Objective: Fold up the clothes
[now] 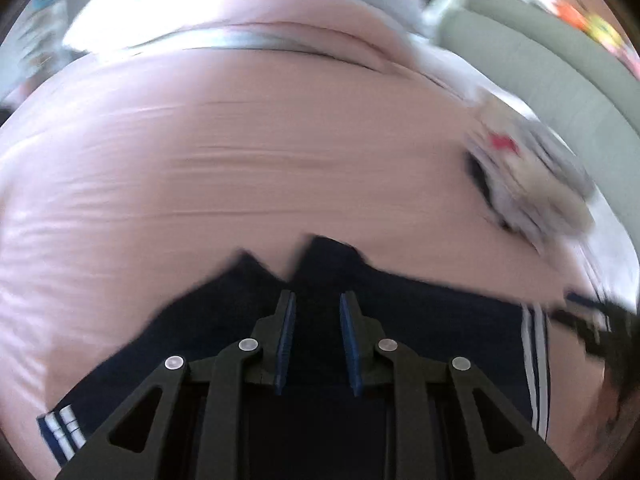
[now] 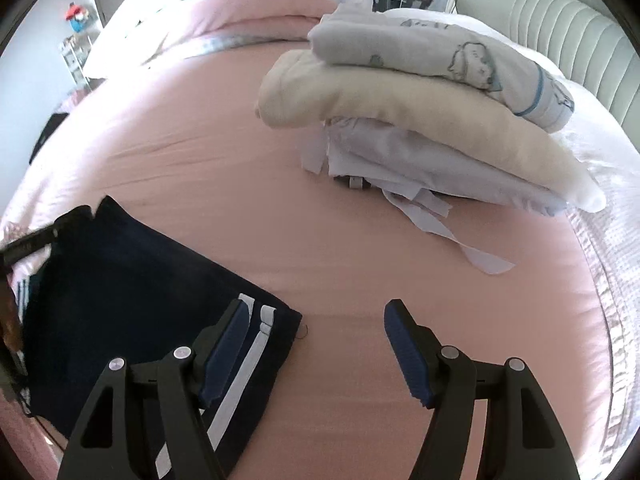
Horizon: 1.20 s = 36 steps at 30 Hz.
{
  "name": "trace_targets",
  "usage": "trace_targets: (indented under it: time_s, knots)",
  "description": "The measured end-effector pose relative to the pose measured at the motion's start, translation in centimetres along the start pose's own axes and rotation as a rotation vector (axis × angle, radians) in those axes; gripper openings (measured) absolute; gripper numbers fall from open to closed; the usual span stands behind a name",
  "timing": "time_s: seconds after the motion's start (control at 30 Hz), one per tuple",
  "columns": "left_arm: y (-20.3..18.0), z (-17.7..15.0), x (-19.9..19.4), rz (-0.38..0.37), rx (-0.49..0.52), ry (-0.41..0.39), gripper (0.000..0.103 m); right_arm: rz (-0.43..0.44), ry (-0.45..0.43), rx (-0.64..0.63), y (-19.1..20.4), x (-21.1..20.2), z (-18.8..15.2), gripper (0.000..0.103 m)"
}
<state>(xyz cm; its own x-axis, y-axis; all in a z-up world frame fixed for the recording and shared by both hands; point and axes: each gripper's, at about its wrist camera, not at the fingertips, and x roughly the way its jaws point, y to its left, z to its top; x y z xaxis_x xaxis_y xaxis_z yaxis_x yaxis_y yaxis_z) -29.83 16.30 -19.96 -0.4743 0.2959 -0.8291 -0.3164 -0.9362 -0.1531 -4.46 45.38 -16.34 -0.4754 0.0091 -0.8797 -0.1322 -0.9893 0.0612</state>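
Navy fabric fills the lower part of the left wrist view: a dark navy garment [image 1: 420, 320] with white stripes lies flat on a pink bedsheet [image 1: 240, 152], spreading from the lower left corner to the lower right. The left gripper [image 1: 318, 312] points down onto it, jaws narrowed to a small gap, with the dark cloth seen between the blue pads; whether they actually pinch a fold cannot be told. This whole view is smeared by motion. A blurred stack of folded clothes [image 1: 532, 184] sits at centre right, a grey padded headboard [image 1: 540, 68] at upper right, and rumpled bedding along the top. At the right edge a dark shape is too blurred to identify. In the right wrist view, sharper, the navy garment [image 2: 132, 280] lies at lower left on the bedsheet [image 2: 200, 140]. The right gripper [image 2: 316, 320] stands wide apart and holds nothing; its left pad overlaps the striped corner, its right pad hangs over bare sheet. Upper right, the folded stack [image 2: 420, 112] shows white, cream and printed layers, loose strips trailing below it. The ribbed headboard [image 2: 560, 24] curves behind.
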Motion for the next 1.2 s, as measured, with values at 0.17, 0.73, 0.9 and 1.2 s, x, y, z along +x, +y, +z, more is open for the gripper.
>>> trace_targets:
  time_s: [0.17,0.73,0.9,1.2]
  knots:
    - [-0.5,0.9,3.7,0.137,0.059,0.052,0.021,-0.055,0.096,0.012,-0.3,3.0,0.9,0.069]
    - [-3.5,-0.3,4.1,0.046,0.033,0.027,0.021,-0.151,0.053,-0.103,4.7,9.6,7.0,0.073]
    - [-1.8,-3.0,0.5,0.024,-0.053,-0.010,0.021,-0.227,0.079,0.083,0.5,10.1,9.2,0.073]
    - [1.4,-8.3,-1.6,0.121,-0.083,0.102,0.021,-0.008,-0.021,-0.130,8.4,9.3,9.7,0.073]
